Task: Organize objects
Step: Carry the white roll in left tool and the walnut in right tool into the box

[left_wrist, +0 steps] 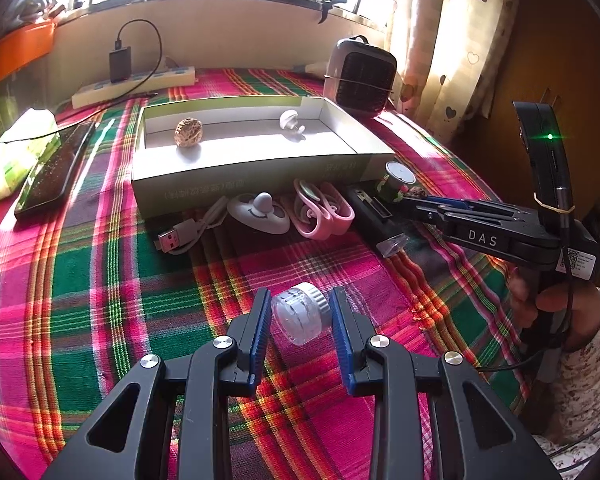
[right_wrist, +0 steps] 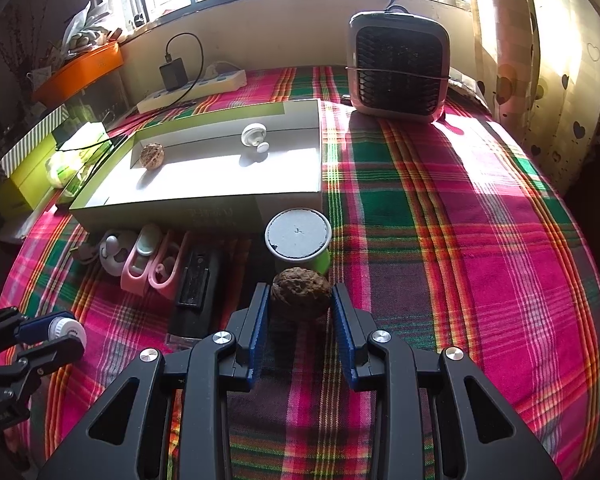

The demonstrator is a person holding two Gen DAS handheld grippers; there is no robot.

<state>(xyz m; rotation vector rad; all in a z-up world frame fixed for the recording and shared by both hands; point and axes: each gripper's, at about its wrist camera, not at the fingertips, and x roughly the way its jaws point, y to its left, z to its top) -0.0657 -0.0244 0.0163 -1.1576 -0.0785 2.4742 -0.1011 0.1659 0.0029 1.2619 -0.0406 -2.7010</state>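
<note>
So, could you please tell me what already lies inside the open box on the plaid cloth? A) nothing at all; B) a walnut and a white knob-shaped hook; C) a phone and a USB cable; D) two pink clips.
B: inside the box lie a walnut near its left end and a white knob-shaped hook farther right, and the left wrist view shows the same two things.

Two walnuts (right_wrist: 152,155) (right_wrist: 300,294), one box (right_wrist: 220,204), two pink clips (right_wrist: 154,258), one heater (right_wrist: 398,66)
</note>
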